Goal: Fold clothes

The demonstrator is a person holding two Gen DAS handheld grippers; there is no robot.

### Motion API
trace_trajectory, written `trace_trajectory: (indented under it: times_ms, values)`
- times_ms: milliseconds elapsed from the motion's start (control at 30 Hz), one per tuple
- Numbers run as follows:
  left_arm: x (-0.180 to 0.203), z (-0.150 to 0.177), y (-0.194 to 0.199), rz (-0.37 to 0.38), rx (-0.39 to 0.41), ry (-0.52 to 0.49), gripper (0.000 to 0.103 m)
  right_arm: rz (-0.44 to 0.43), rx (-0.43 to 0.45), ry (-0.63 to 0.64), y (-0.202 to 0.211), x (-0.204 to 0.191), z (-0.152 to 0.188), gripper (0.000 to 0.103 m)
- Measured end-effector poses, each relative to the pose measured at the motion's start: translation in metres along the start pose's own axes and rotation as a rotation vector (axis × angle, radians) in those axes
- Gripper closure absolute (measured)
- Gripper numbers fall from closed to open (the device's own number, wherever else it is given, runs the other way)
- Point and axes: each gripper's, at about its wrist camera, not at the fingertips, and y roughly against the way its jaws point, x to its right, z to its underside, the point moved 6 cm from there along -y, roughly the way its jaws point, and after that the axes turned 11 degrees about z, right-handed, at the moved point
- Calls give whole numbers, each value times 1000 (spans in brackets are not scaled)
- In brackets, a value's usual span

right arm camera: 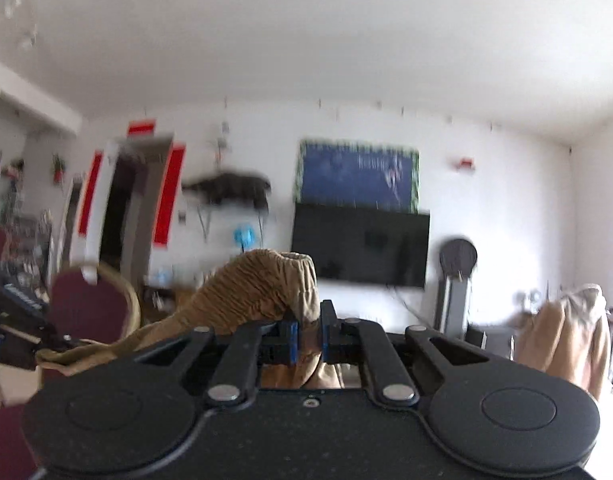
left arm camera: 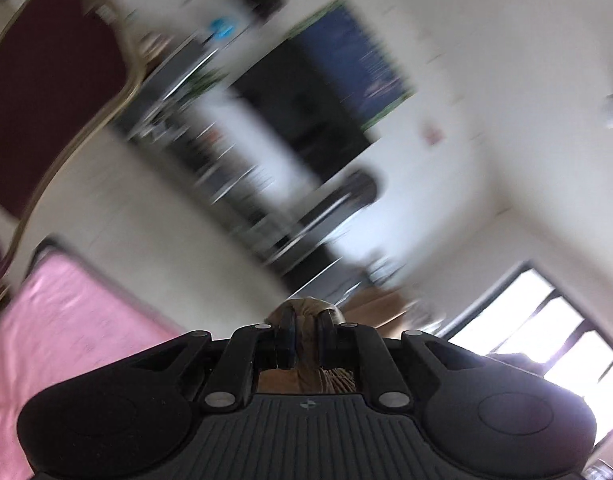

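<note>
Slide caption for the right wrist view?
Right hand-held gripper clamps tan garment, raised before TV.

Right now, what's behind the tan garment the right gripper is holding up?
Behind the tan garment clamped in the right gripper are a white wall, a black television and a blue fan. The cloth hides the wall's lower part.

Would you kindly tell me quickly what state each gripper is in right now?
Left gripper: shut on the tan ribbed fabric garment.
Right gripper: shut on the same tan garment, near its gathered elastic cuff.
</note>
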Motion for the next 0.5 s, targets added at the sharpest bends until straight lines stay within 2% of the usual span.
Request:
trace_trajectory:
  times_ms: [133, 233, 367, 500]
  values:
    - [29, 0, 31, 73, 65, -32, 94, -40, 21, -54, 17, 2, -34, 93]
    - [27, 4, 31, 65, 60, -20, 94, -64, -42, -120, 11, 4, -41, 93]
    - [-1, 0, -1, -30, 25, 11, 94, -44, -125, -109, -26, 0, -18, 93]
    - [-61, -11, -63, -178, -60, 33, 94, 26, -226, -29, -83, -16, 28, 93]
